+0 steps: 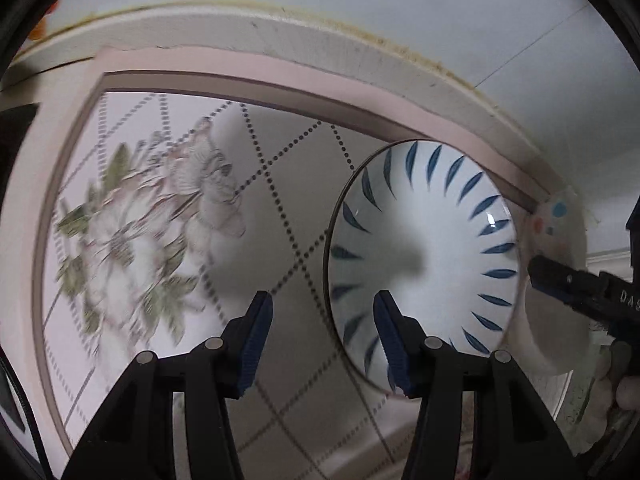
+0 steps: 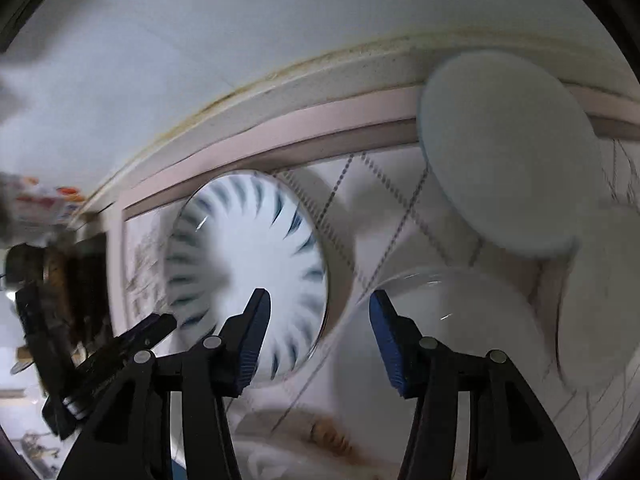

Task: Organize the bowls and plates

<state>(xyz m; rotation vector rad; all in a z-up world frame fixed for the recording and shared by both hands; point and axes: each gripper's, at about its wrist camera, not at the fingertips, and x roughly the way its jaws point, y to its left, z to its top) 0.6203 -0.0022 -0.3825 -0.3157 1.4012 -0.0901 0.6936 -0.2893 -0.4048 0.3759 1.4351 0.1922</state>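
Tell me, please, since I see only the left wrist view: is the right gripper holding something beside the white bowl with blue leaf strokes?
Observer: No. The right gripper is open and grips nothing.
Operator: What lies past my right edge?
Observer: A pale blue round plate, near the back border of the dotted-lattice tablecloth.
Operator: Is anything closer to that gripper?
Observer: A clear glass dish lies just ahead of it, though it is blurred.

The only readable lettering is "DAS", cut off at the picture's edge, on the right gripper (image 1: 532, 276).
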